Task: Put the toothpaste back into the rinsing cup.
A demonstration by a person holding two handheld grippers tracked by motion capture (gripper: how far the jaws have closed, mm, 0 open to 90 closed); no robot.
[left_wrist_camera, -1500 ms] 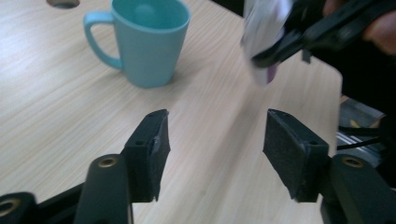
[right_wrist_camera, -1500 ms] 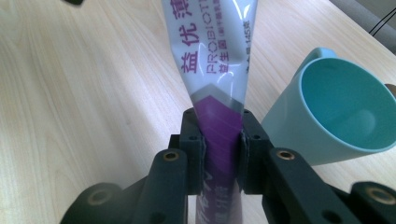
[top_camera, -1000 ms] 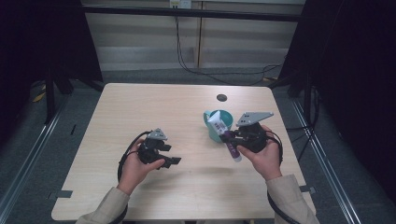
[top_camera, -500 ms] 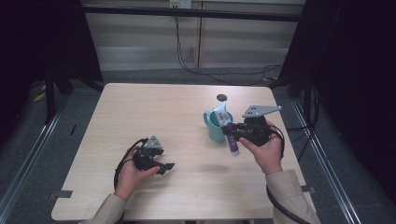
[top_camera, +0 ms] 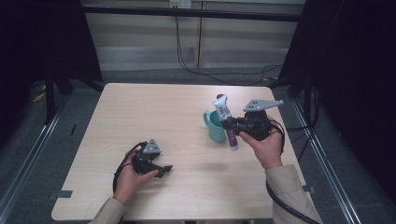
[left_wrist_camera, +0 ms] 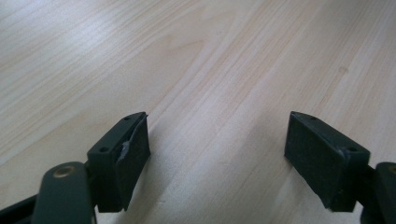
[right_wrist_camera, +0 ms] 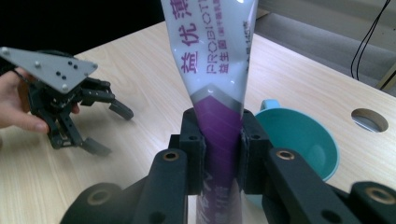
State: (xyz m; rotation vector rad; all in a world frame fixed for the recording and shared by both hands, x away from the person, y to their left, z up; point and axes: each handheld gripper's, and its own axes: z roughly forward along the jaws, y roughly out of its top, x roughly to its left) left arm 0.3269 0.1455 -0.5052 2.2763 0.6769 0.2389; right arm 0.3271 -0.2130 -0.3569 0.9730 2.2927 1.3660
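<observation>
Toothpaste tube (top_camera: pixel 227 122), white over purple, clamped across its purple middle by the right tongs (top_camera: pixel 232 126); in the right gripper view the pads pinch it flat, tube (right_wrist_camera: pixel 219 70) running up and out of frame. It hangs tilted just off the 3 o'clock rim of the teal mug (top_camera: pixel 214 125), cap end up toward 12, crimped tail down toward 6, clear of the table (top_camera: pixel 154 107). Mug (right_wrist_camera: pixel 299 140) sits open-mouthed at about 4 o'clock of the grip in that view, handle on its far side. Left tongs (top_camera: pixel 161 170) low over the table near 7 o'clock, jaws apart and just been widening, nothing between them; bare wood in the left gripper view (left_wrist_camera: pixel 219 154). Risks, as judged: soft tube may slide or fold in the pinch when tipped toward the mug, since the grip sits mid-body on slick plastic. A lowered tail could catch the rim and tip or shove the mug, which nothing steadies. Squeezing harder might force paste toward the cap.
</observation>
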